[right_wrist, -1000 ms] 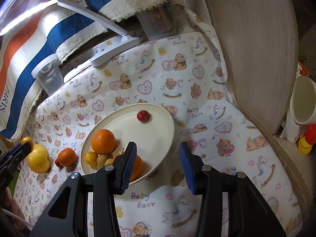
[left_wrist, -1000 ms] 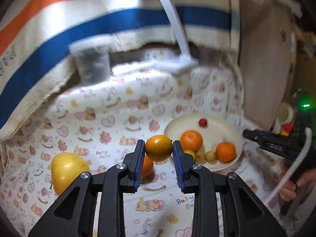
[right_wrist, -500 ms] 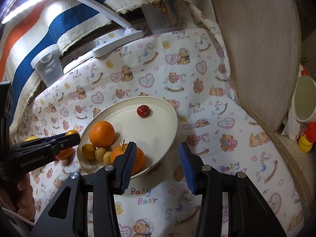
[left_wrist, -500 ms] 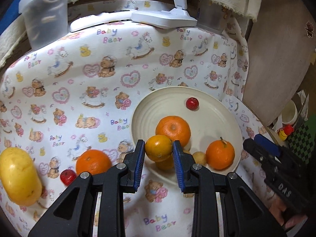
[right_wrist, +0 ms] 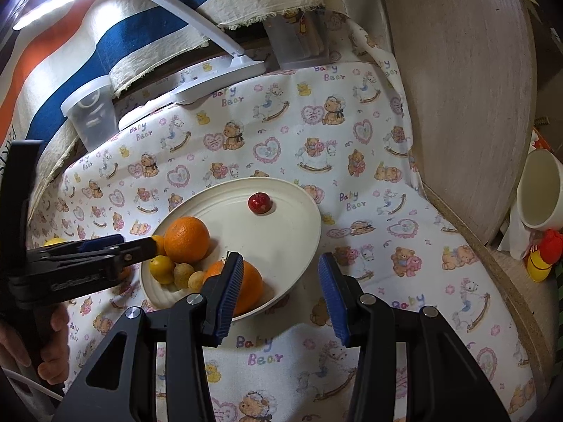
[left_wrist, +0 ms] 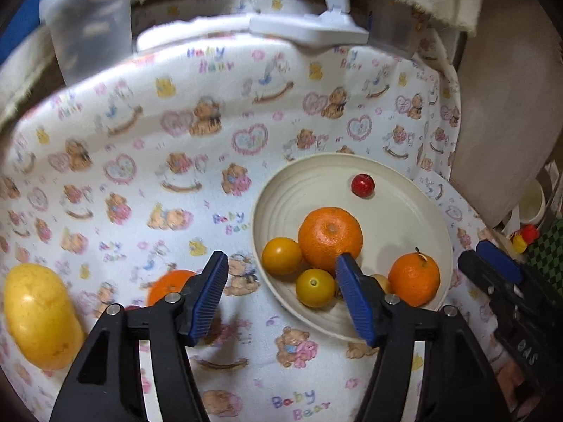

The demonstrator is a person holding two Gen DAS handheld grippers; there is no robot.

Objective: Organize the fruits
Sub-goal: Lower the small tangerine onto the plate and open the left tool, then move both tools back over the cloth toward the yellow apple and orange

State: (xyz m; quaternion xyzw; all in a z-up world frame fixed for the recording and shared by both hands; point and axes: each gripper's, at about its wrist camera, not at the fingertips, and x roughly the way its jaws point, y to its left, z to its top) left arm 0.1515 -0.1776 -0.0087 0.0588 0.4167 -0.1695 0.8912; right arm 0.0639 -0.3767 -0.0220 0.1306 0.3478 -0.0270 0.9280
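The counter (left_wrist: 147, 183), draped in a bear-print cloth, is carrying a cream plate (left_wrist: 415, 211) at about 3 o'clock in the left wrist view. A big yellow fruit (left_wrist: 38, 316) is lying on the cloth at 8 o'clock, well apart from the plate, and an orange (left_wrist: 169, 281) is sitting just behind the left finger at 7 o'clock.

On the plate, a large orange (left_wrist: 330, 239) is resting near the middle, a stemmed orange (left_wrist: 415, 279) at its 4 o'clock, and a small red fruit (left_wrist: 362, 185) at 12 o'clock.

The left gripper (left_wrist: 281, 292) was pinching a small orange-yellow fruit (left_wrist: 281, 256) half a second ago; now its fingers are standing spread and empty, and that fruit is lying on the plate's near-left side, touching the large orange, with another small yellow fruit (left_wrist: 315, 287) just beside it. One more piece is likely sorted; the two fruits on the cloth are still waiting.

The right gripper (right_wrist: 279, 295) is hovering at the plate's near rim, fingers spread, gripping nothing.
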